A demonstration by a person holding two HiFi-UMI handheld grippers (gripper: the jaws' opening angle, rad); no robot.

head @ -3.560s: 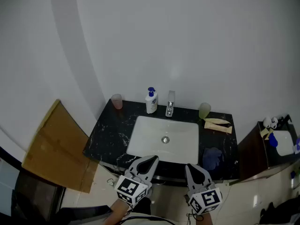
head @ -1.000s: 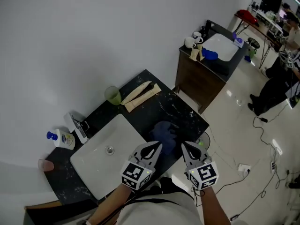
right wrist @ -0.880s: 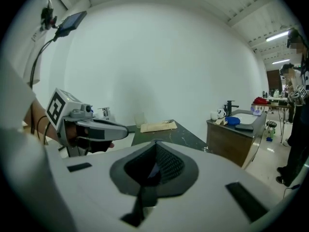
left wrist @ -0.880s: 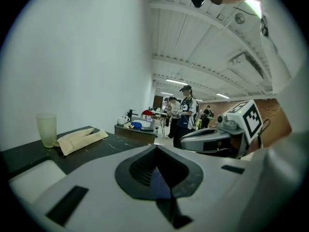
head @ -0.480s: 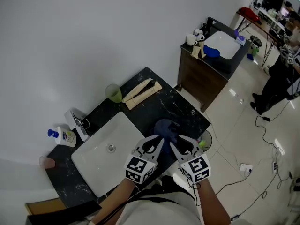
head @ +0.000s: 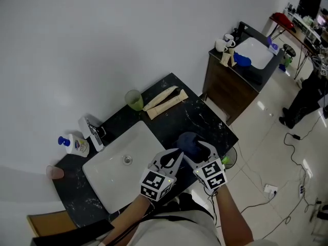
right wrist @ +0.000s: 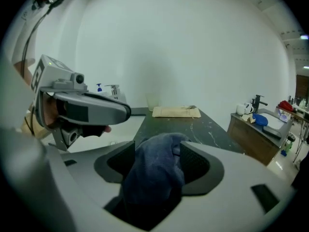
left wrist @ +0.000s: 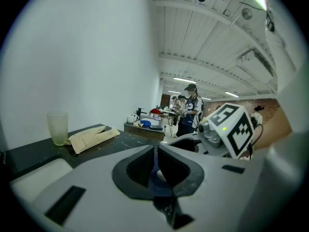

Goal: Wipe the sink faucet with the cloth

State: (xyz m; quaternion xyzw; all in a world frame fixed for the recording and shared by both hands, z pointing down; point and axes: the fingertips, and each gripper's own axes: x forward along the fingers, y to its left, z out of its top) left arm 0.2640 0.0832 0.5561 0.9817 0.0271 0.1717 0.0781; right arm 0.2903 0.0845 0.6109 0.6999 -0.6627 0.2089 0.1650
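- You have no text, brand or number you can read anywhere in these views.
- The soap bottle (head: 78,146), far left, bears a label too small to read.

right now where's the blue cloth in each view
Head view: the blue cloth lies on the dark counter right of the sink, between the right gripper's jaws, which have just been opening.
Left gripper view: probably the bluish sliver low in the slot between the jaws.
Right gripper view: bottom centre, between the spread jaws.
Shared landmark: the tan packet on the counter.
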